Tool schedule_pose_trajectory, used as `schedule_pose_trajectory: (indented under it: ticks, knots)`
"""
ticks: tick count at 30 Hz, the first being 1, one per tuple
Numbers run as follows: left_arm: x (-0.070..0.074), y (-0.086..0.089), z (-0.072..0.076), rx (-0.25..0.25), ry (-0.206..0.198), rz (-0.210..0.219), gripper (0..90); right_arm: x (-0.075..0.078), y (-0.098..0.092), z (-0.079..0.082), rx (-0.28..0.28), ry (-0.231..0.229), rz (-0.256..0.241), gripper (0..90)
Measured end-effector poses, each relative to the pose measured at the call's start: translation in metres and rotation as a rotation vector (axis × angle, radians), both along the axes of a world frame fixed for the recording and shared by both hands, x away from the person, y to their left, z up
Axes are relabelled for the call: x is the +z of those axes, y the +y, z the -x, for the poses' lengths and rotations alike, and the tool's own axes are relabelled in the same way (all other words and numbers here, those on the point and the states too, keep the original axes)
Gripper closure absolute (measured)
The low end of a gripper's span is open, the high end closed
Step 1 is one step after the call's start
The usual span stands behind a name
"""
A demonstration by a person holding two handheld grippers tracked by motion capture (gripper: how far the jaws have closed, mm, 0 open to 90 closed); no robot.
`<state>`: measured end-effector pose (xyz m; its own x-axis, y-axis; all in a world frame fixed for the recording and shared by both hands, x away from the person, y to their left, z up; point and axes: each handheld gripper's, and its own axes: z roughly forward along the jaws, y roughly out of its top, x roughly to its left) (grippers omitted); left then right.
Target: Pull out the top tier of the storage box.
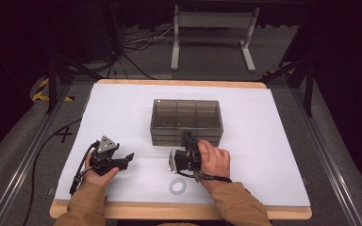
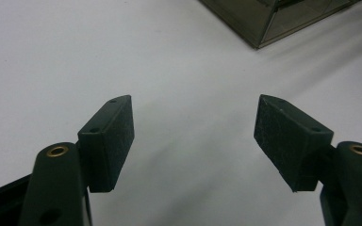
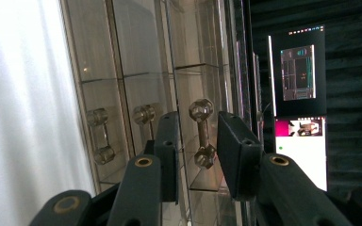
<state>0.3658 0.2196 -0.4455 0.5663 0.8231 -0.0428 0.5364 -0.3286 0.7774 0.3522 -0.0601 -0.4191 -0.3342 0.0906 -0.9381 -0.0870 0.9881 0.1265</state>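
We saw a smoky, see-through drawer box (image 1: 186,121) standing at the middle of the white tabletop (image 1: 264,155), with stacked drawers on its near face, each with a clear bar handle on two knobs. The right gripper (image 1: 187,140) was turned on its side at that near face; in the right gripper view its jaws stood partly apart on either side of the top drawer's handle (image 3: 201,133), not yet touching it. The left gripper (image 1: 128,158) rested near the left, its jaws spread wide and holding nothing. A white ring (image 1: 177,186) lay near the front edge.
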Motion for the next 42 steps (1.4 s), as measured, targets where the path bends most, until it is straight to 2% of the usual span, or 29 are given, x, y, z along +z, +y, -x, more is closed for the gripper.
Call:
schedule_pose_trajectory:
  ticks: [7,15,25,42]
  knots:
    - [0.000,0.000,0.000,-0.001,0.004,-0.002,30.0,-0.002,0.004,0.000,-0.003,-0.018,0.028,72.3]
    - [0.000,0.000,0.000,-0.004,0.003,0.000,30.0,-0.003,0.007,0.000,-0.031,-0.034,0.042,78.8]
    - [0.000,0.000,0.000,-0.004,0.003,0.002,30.0,-0.006,0.010,0.001,-0.045,-0.065,0.062,79.0]
    - [0.000,0.000,0.000,-0.006,0.004,0.004,29.9,-0.007,0.015,0.001,-0.054,-0.075,0.074,79.8]
